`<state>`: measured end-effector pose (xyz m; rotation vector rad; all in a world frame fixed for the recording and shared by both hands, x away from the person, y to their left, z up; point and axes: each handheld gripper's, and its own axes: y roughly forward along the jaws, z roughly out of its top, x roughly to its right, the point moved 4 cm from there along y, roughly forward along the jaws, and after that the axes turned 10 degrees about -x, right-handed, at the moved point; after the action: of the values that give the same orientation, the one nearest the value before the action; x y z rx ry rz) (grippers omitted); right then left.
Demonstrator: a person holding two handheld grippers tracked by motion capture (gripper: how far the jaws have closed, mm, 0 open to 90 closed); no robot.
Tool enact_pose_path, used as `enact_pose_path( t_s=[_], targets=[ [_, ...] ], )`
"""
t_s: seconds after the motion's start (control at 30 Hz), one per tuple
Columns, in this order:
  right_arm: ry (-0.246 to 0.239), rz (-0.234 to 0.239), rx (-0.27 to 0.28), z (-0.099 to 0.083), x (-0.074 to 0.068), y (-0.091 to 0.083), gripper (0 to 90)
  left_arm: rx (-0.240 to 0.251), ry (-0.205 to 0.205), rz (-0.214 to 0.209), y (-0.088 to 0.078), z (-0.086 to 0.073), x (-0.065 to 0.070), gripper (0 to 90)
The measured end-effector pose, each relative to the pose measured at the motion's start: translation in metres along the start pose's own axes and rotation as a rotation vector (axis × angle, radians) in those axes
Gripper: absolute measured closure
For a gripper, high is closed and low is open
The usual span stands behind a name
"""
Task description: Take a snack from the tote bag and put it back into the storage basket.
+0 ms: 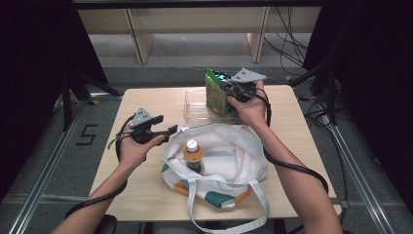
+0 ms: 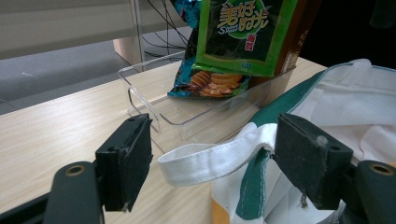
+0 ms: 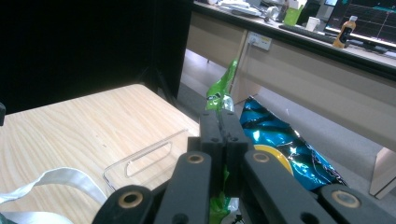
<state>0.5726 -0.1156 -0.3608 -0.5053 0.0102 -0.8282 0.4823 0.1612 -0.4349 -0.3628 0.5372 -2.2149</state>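
Two grippers share this: our right gripper point(image 1: 233, 92) pinches the green snack bag point(image 1: 215, 91) above the clear tray point(image 1: 195, 114); our left gripper point(image 2: 212, 156), wide, should clamp the tote strap point(image 2: 205, 159) so the tote point(image 1: 219, 161) stays open.

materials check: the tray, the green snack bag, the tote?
Tray: looks like clear rigid plastic, glossy; the table shows through its walls.
Green snack bag: seems printed film, shiny, thin and creased where the right gripper pinches it.
Tote: likely woven cloth, matte white, with soft folds and a webbing strap.
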Motion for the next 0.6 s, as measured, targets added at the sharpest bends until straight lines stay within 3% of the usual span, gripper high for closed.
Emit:
enact_pose_path(
  t_s=[0.07, 0.17, 0.2, 0.33, 0.4, 0.6],
  targets=[
    [-0.001, -0.017, 0.0, 0.0003, 0.0006, 0.0001, 90.0, -0.001, 0.003, -0.001, 0.0001, 0.0, 0.0002, 26.7],
    [0.018, -0.014, 0.009, 0.0012, -0.0013, -0.0001, 90.0, -0.001, 0.002, 0.0, 0.0, -0.0003, -0.0001, 26.6],
    [-0.002, -0.009, 0.012, 0.002, -0.0005, 0.0006, 90.0, -0.001, 0.001, 0.0, 0.0, -0.0003, -0.0002, 26.7],
    [-0.004, -0.011, 0.01, 0.0021, -0.001, 0.0021, 90.0, 0.001, 0.002, 0.0, -0.0003, 0.0001, 0.0, 26.7],
    [0.022, 0.003, 0.008, 0.002, -0.0026, 0.0032, 90.0, 0.001, 0.001, 0.0, -0.0003, 0.0002, 0.0, 26.6],
    [0.008, -0.006, 0.016, 0.003, -0.0018, 0.0052, 90.0, 0.001, 0.002, -0.001, -0.0001, 0.0001, 0.0002, 26.7]
  ],
)
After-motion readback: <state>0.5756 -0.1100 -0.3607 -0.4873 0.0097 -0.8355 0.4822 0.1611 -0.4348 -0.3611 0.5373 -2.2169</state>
